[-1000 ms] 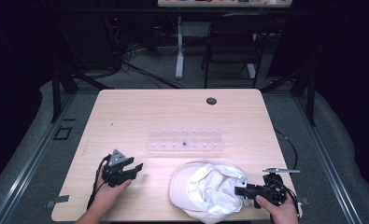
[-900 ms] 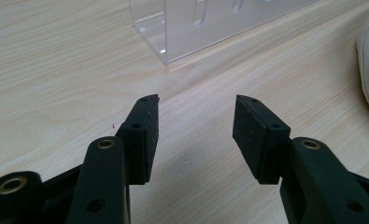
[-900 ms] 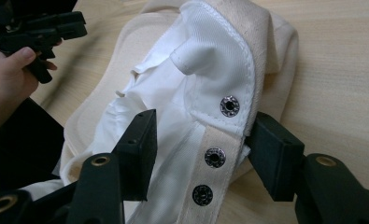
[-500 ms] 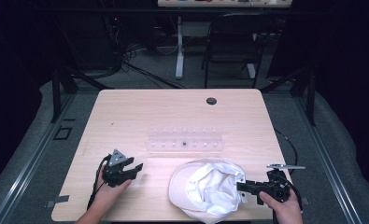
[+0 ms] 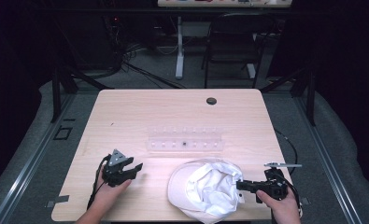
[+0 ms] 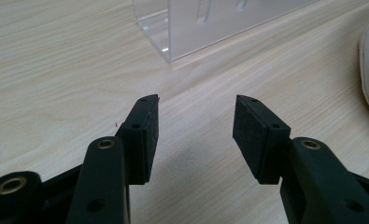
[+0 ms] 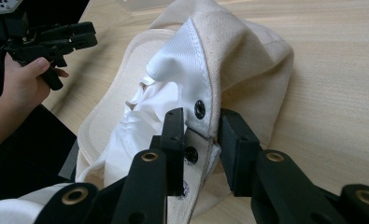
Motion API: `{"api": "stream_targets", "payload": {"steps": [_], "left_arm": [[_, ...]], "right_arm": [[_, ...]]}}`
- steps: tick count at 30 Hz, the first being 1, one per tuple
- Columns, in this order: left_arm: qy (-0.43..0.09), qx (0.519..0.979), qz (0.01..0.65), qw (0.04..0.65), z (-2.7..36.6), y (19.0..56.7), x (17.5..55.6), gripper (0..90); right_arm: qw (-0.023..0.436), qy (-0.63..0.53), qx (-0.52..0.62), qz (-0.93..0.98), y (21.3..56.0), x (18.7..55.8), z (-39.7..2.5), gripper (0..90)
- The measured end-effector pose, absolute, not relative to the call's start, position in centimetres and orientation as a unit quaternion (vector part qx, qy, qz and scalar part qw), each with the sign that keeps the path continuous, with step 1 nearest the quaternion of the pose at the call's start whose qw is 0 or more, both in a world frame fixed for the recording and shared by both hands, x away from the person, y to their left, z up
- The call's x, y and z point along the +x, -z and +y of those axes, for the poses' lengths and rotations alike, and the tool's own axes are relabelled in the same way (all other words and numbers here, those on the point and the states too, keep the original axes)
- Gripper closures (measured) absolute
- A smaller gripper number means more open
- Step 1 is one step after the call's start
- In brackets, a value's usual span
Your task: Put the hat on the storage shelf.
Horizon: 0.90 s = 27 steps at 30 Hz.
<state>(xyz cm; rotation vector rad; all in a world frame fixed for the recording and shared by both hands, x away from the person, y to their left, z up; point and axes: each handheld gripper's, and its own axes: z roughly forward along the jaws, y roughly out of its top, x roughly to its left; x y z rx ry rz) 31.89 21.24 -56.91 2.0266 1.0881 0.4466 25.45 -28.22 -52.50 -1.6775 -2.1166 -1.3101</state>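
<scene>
High view: a clear plastic tray (image 5: 186, 140) sits mid-table (image 5: 140, 112), one small dark item in a compartment. Near the front edge lies an upturned white cap (image 5: 205, 186). Right gripper (image 7: 202, 140) has its jaws slightly apart around the cap's snap strap; left gripper (image 6: 195, 133) spread, empty

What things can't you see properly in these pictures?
- Inside of the clear box: high view, its contents too small to name.
- Clear box: left gripper view, top edge cuts it off.
- Hat: right gripper view, the right gripper covers its strap end, so whether the jaws pinch it is unclear.
- Hat's front: high view, crumpled white lining hides it.
</scene>
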Motion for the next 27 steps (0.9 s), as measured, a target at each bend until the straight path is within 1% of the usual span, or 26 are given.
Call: {"api": "stream_targets", "payload": {"steps": [10, 12, 13, 14, 18, 20, 22, 25, 26, 27], "left_arm": [[-0.176, 0.796, 0.429, 0.389, 21.28, 56.89, 31.88, 51.5], [-0.177, 0.796, 0.428, 0.389, 21.29, 56.87, 31.88, 51.5], [-0.177, 0.796, 0.428, 0.389, 21.29, 56.87, 31.88, 51.5], [-0.177, 0.796, 0.428, 0.389, 21.3, 56.88, 31.89, 51.5], [-0.177, 0.796, 0.429, 0.389, 21.27, 56.9, 31.9, 51.5], [-0.177, 0.796, 0.428, 0.388, 21.26, 56.89, 31.89, 51.5], [-0.178, 0.796, 0.429, 0.388, 21.25, 56.9, 31.89, 51.5], [-0.178, 0.797, 0.428, 0.388, 21.24, 56.9, 31.89, 51.5], [-0.178, 0.797, 0.428, 0.387, 21.24, 56.89, 31.89, 51.4], [-0.178, 0.797, 0.428, 0.387, 21.24, 56.9, 31.9, 51.5]], "right_arm": [[0.046, 0.432, -0.562, -0.704, 51.86, 25.68, -27.99, 76.5], [0.061, 0.441, -0.561, -0.698, 51.86, 25.78, -27.98, 76.3], [0.061, 0.441, -0.561, -0.698, 51.86, 25.78, -27.98, 76.3], [0.077, 0.455, -0.558, -0.69, 51.85, 25.82, -28.14, 74.5], [0.094, 0.463, -0.549, -0.69, 51.76, 25.81, -28.25, 72.7], [0.101, 0.466, -0.544, -0.691, 51.79, 25.83, -28.18, 69.5], [0.103, 0.463, -0.542, -0.694, 51.75, 25.85, -28.11, 69.9], [0.103, 0.464, -0.541, -0.694, 51.75, 25.87, -28.05, 71.9], [0.103, 0.462, -0.543, -0.694, 51.79, 25.91, -28.09, 79.7], [0.104, 0.463, -0.545, -0.691, 51.8, 25.91, -28.08, 82.4]]}}
